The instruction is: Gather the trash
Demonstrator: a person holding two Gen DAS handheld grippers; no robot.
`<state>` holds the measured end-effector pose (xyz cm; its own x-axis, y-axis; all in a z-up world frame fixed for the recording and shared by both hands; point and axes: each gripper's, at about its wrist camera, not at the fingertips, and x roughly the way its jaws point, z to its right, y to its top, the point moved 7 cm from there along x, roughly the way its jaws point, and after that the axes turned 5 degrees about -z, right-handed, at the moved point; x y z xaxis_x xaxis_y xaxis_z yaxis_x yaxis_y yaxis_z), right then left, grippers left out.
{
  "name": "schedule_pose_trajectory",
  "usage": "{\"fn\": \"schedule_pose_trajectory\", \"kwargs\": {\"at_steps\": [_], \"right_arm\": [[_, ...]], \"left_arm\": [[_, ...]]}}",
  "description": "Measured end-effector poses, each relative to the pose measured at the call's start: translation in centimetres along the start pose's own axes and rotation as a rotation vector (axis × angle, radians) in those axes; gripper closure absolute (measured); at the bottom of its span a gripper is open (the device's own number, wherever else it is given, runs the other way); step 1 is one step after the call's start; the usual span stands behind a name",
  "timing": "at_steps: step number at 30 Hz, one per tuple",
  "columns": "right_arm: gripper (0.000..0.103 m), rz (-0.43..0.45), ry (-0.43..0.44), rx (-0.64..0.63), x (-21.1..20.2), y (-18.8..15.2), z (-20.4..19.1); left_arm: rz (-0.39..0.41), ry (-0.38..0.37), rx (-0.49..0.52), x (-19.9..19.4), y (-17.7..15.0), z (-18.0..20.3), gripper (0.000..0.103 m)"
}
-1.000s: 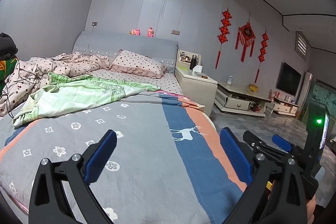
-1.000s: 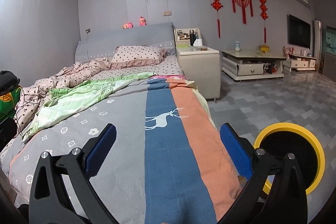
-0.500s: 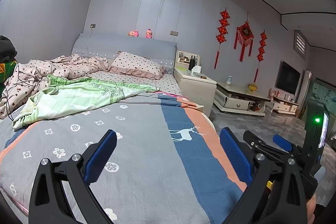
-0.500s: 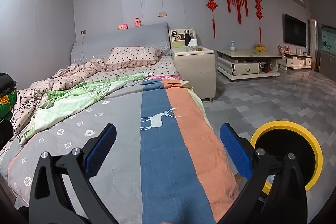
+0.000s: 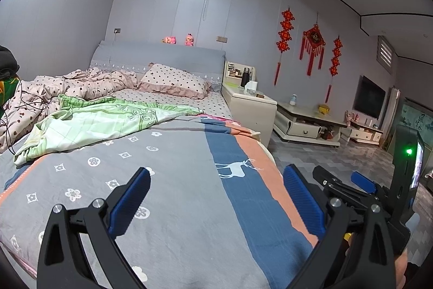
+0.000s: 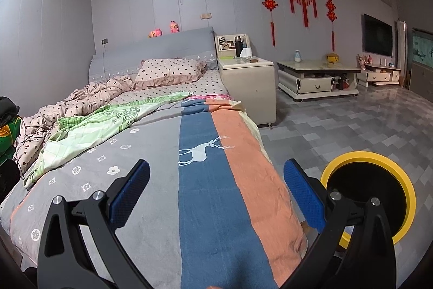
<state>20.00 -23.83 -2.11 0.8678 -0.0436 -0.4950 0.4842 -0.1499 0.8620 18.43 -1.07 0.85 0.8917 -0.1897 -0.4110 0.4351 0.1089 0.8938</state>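
My left gripper (image 5: 216,197) is open and empty, held over the foot of a bed with a grey, blue and orange deer blanket (image 5: 189,167). My right gripper (image 6: 216,191) is open and empty, also over the blanket (image 6: 200,159). It shows in the left wrist view (image 5: 351,188) at the lower right. A round bin with a yellow rim and black inside (image 6: 370,194) stands on the floor right of the bed foot. No loose trash shows on the bed.
A green quilt (image 5: 94,123), a dotted duvet and a pillow (image 5: 173,80) lie on the bed. A cream nightstand (image 6: 246,85) with a flask and tissue box, a low table (image 6: 316,77) and a wall TV stand to the right. Grey tiled floor (image 6: 351,123).
Both views have shifted slightly as the grippers drift; the bin sits a little further left in the right wrist view. Both grippers stay open.
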Motion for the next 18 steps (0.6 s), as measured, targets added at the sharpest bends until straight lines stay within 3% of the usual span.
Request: {"fn": "schedule_pose_trajectory", "kwargs": {"at_steps": [18], "right_arm": [[0.008,-0.026,-0.002,0.012,0.82,-0.67,0.05]], "left_arm": [[-0.005,-0.004,-0.001,0.12,-0.10,0.14,0.008]]}}
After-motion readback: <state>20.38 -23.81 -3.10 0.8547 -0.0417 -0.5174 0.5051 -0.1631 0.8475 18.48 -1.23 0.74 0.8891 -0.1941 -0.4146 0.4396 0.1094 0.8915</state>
